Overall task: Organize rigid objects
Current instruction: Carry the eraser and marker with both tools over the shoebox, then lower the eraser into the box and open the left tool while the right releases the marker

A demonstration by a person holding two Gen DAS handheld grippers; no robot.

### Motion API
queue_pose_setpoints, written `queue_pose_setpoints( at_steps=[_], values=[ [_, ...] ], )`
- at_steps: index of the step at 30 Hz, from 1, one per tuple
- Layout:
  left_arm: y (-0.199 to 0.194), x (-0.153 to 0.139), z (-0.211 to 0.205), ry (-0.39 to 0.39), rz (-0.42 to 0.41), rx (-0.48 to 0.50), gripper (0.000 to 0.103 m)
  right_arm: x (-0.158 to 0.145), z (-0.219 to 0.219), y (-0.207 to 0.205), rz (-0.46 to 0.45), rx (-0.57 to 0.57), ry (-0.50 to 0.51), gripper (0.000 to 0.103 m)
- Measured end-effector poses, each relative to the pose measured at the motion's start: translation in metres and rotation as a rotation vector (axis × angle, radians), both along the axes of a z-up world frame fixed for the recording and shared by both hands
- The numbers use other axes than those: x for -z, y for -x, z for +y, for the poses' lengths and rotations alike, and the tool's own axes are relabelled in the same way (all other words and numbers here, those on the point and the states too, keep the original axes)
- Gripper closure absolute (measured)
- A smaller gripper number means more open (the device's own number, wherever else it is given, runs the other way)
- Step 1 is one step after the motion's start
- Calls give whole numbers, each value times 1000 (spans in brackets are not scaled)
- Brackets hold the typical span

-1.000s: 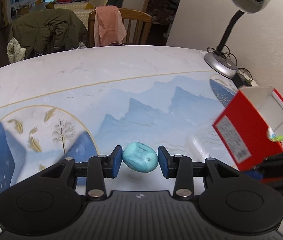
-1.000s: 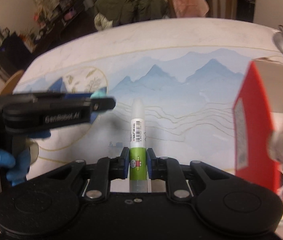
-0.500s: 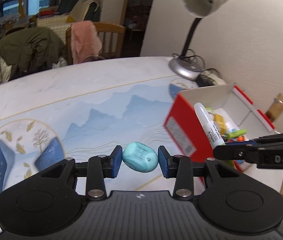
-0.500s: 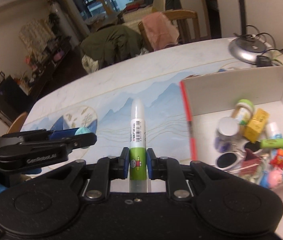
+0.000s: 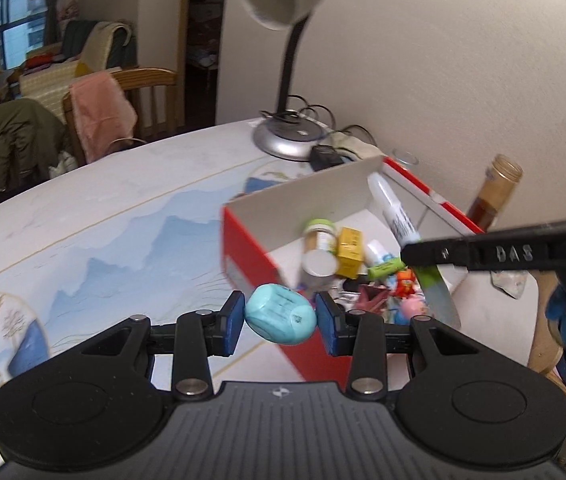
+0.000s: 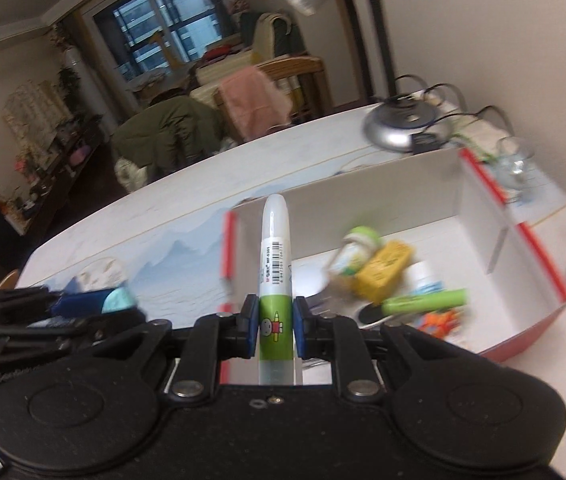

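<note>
My left gripper [image 5: 281,318] is shut on a turquoise rounded block [image 5: 281,314], held in the air beside the near corner of a red box [image 5: 249,254] with white inside walls. My right gripper [image 6: 276,326] is shut on a white and green glue pen [image 6: 276,264], upright above the box [image 6: 479,196]. The pen [image 5: 393,210] and the right gripper also show in the left wrist view, over the box. The box holds several small items: a jar [image 5: 317,234], a yellow carton [image 5: 350,252], a green marker [image 6: 425,302].
A desk lamp [image 5: 289,140] with cables stands behind the box. A brown bottle [image 5: 493,194] and a glass [image 6: 517,168] stand beyond the box's right side. Chairs with clothes [image 5: 99,116] stand past the table's far edge. The table [image 5: 103,216] bears a blue mountain print.
Both grippers have risen and moved right toward the box, each keeping its object. The box's inside has come fully into view; the pen now hangs over it.
</note>
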State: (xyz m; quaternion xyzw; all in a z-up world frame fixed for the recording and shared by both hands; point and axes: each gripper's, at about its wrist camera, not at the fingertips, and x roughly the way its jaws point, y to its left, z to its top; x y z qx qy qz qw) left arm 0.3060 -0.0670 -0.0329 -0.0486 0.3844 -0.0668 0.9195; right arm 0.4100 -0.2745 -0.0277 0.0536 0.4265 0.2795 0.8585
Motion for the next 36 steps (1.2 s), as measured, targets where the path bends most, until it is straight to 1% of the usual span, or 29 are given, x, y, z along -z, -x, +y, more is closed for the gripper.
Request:
queue_pose_setpoints(
  at_steps=[7, 15, 21, 26, 31, 36],
  values=[
    [-26, 5, -46, -28, 16, 68, 65, 8, -41, -32, -10, 75, 31, 86],
    [-68, 16, -92, -59, 51, 139, 65, 27, -71, -63, 2, 103, 74, 86],
    [-103, 34, -123, -84, 100, 181, 65, 42, -79, -86, 3, 99, 128, 86],
    [-125, 51, -143, -98, 141, 211, 65, 54, -81, -99, 30, 83, 137, 86],
    [-140, 66, -156, -111, 176, 227, 65, 67, -76, -102, 53, 49, 152, 86],
    [-150, 79, -158, -109, 215, 221, 65, 78, -75, -103, 71, 31, 168, 86]
  ],
)
